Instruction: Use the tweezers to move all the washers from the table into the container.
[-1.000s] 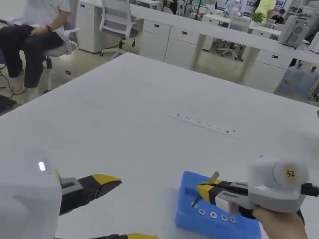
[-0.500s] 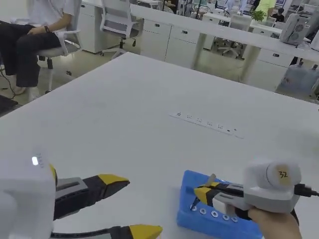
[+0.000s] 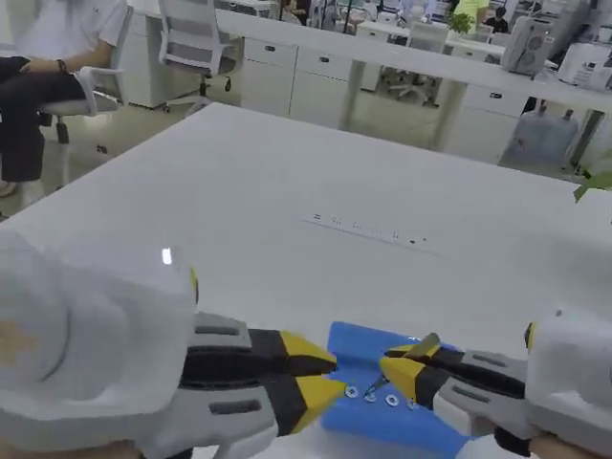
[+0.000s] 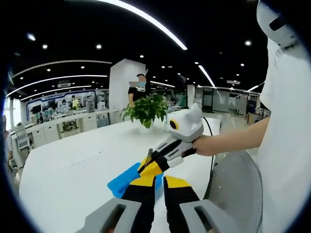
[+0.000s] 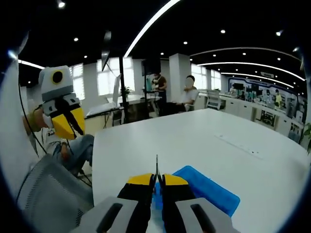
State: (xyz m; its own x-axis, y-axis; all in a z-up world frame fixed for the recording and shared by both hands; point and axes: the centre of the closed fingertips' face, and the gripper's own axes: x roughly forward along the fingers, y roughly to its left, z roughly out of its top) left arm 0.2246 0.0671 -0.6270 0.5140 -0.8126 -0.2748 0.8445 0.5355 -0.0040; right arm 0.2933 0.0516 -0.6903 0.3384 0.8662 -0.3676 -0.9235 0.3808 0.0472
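1. Left gripper [image 3: 320,371], 7 o'clock: since a second ago its jaws have drawn together on nothing, and it has neared the container [image 3: 402,432].
2. Right gripper [image 3: 394,368], 5 o'clock: clamped on the tweezers [image 3: 424,345], above washers [image 3: 390,400] lying in the container, 6 o'clock.
3. Handling: probably best to keep the tweezer tips low and release inside the walls.
4. Table [image 3: 287,182]: white, with a socket strip [image 3: 368,230] at 12 o'clock.
5. Room: office chair [image 3: 191,38], 11 o'clock.

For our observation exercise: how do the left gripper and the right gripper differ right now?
The right gripper grips tweezers; the left gripper grips nothing. The right gripper's tweezers reach into the blue container; the left gripper is beside its edge. Both have black jaws with yellow tips.
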